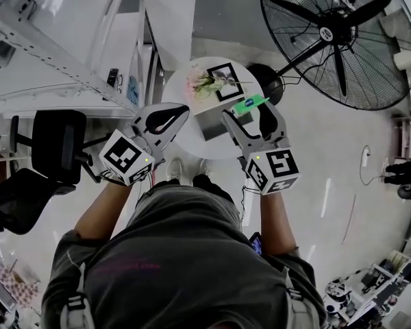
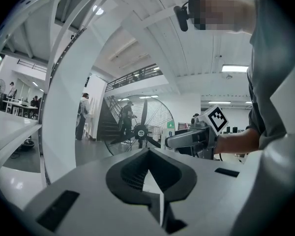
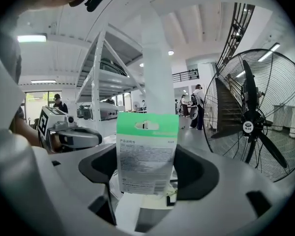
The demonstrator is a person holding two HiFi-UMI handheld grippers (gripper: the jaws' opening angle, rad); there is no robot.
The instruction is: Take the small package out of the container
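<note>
Right gripper (image 1: 250, 112) is pinching the small package (image 3: 146, 154) by its lower edge, green header end sticking out past the jaws. So it's out of the grey container (image 1: 211, 123), held over the right edge of the round table (image 1: 180, 94) the container sits on. Left gripper (image 1: 177, 112) hovers over the table's left edge, jaws pressed together on nothing. Picture frame (image 1: 225, 81) and flowers (image 1: 204, 84) are on the table's far side.
</note>
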